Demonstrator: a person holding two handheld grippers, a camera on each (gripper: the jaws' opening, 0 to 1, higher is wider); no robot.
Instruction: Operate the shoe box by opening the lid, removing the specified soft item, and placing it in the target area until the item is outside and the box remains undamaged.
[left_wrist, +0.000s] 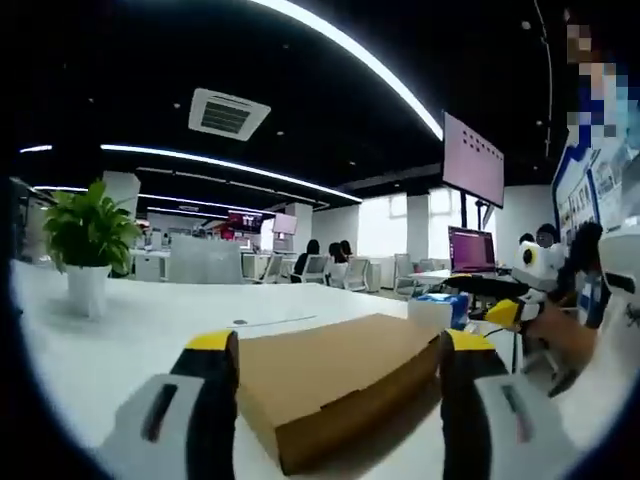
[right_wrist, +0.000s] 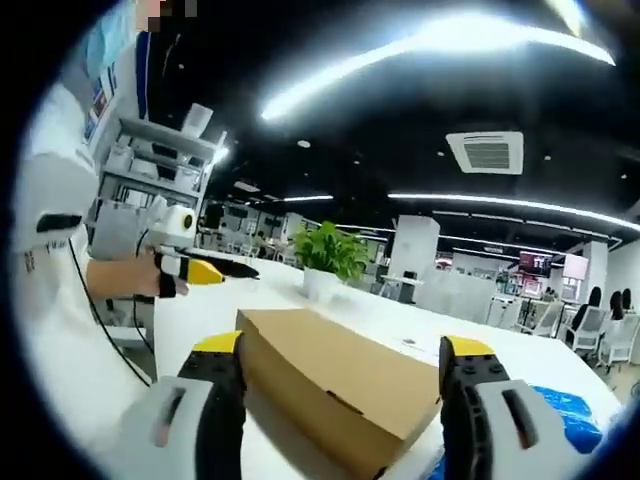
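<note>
A plain brown cardboard shoe box (left_wrist: 335, 385) lies flat on the white table (left_wrist: 130, 340), its lid down. My left gripper (left_wrist: 340, 355) stands open just in front of the box, a jaw on each side of its near corner. In the right gripper view the same box (right_wrist: 335, 375) lies between the jaws of my right gripper (right_wrist: 343, 355), which is open too. The right gripper (left_wrist: 510, 312) comes in from the right of the left gripper view, held by a hand beyond the box. The left gripper (right_wrist: 205, 270) shows at the left of the right gripper view, yellow-tipped.
A potted green plant (left_wrist: 88, 240) in a white pot stands on the table's far left. A blue item (right_wrist: 570, 415) lies on the table right of the box. A laptop (left_wrist: 472, 250), a wall screen (left_wrist: 472, 158), shelving (right_wrist: 150, 170) and seated people (left_wrist: 325, 258) lie beyond.
</note>
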